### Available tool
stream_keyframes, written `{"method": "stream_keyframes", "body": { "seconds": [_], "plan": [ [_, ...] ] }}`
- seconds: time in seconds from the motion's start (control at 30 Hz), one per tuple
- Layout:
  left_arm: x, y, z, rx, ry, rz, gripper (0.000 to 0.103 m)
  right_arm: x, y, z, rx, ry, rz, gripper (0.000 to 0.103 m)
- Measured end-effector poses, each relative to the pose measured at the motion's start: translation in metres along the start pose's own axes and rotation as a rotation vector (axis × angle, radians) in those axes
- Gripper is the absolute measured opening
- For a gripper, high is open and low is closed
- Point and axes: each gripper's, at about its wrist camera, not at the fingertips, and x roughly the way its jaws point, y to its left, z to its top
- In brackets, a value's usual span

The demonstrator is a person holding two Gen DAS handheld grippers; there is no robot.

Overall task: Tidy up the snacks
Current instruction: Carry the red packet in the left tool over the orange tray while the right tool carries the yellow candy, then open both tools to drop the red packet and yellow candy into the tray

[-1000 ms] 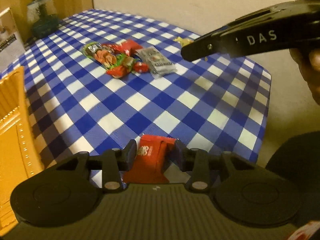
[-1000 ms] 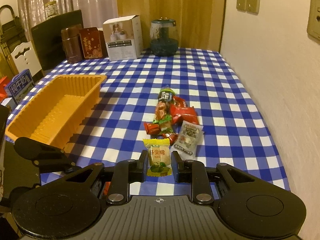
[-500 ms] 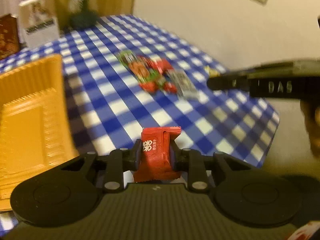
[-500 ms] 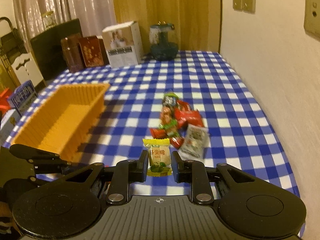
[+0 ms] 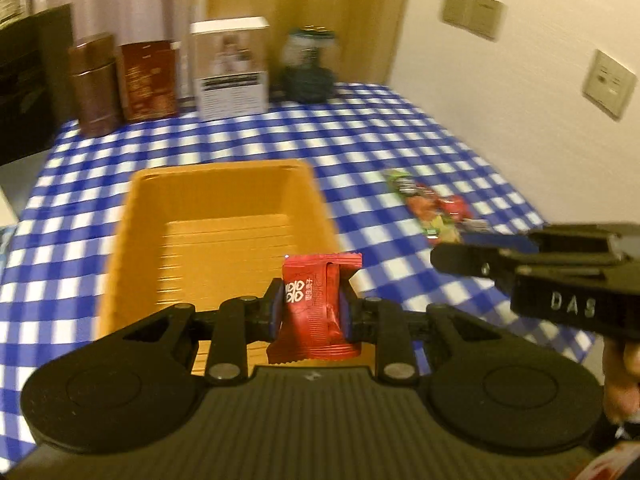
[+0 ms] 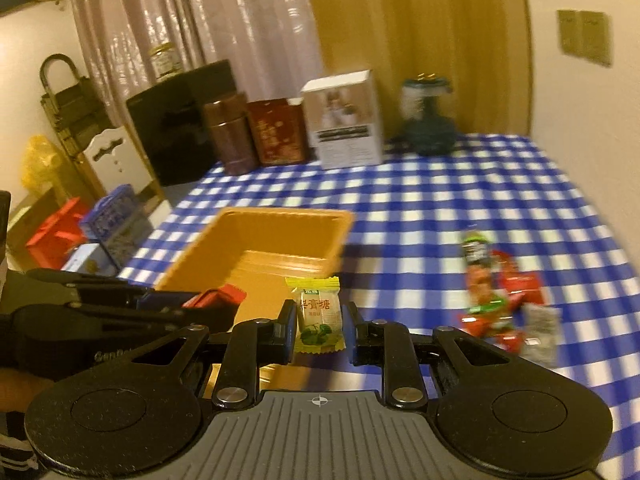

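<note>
Both grippers have swung away from the snack pile toward the orange tray since a second ago, each carrying one piece. The left gripper (image 5: 311, 312) is clamped on a red candy packet (image 5: 314, 308), which now hangs above the near end of the orange tray (image 5: 224, 216); a second ago that tray sat only at the far left edge of this view, and now it lies straight ahead of the fingers. The right gripper (image 6: 319, 328) pinches a yellow-and-white candy (image 6: 319, 314) and has come around too, so the tray (image 6: 276, 240) is just ahead and slightly left of it (its candy looks to be over the tray's near right corner, though blur makes that uncertain). The remaining snack pile (image 6: 504, 300) now lies off to the right of both grippers, on the blue checked tablecloth (image 6: 440, 200). The tray's visible floor looks bare. By my judgement the carrying step is nearly over, and the next move is to open the jaws and drop both candies in.
</note>
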Motion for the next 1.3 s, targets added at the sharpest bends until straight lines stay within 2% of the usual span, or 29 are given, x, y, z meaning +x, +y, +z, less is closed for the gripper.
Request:
{"method": "stream_keyframes", "body": {
  "seconds": [0.13, 0.27, 0.5, 0.83, 0.9, 0.97, 1.0, 1.3],
  "plan": [
    [0.004, 0.027, -0.002, -0.017, 0.008, 0.048, 0.024, 0.025, 0.017, -0.005, 0.001, 0.009, 0.005, 0.024],
    [0.013, 0.042, -0.006, -0.038, 0.018, 0.058, 0.024, 0.043, 0.024, -0.012, -0.006, 0.018, 0.009, 0.024],
    [0.028, 0.056, -0.012, -0.059, 0.033, 0.068, 0.024, 0.063, 0.027, -0.017, -0.025, 0.041, 0.020, 0.024],
    [0.036, 0.064, -0.018, -0.073, 0.042, 0.078, 0.025, 0.076, 0.030, -0.015, -0.017, 0.046, 0.081, 0.025],
    [0.035, 0.064, -0.017, -0.077, 0.035, 0.087, 0.028, 0.076, 0.031, -0.015, -0.018, 0.041, 0.083, 0.027],
    [0.034, 0.065, -0.018, -0.081, 0.029, 0.094, 0.034, 0.075, 0.031, -0.014, -0.016, 0.031, 0.075, 0.047],
    [0.034, 0.066, -0.018, -0.082, 0.028, 0.096, 0.034, 0.075, 0.030, -0.014, -0.012, 0.026, 0.073, 0.050],
    [0.024, 0.061, -0.015, -0.077, 0.013, 0.098, 0.034, 0.058, 0.025, -0.014, -0.006, -0.011, 0.038, 0.050]
  ]
}}
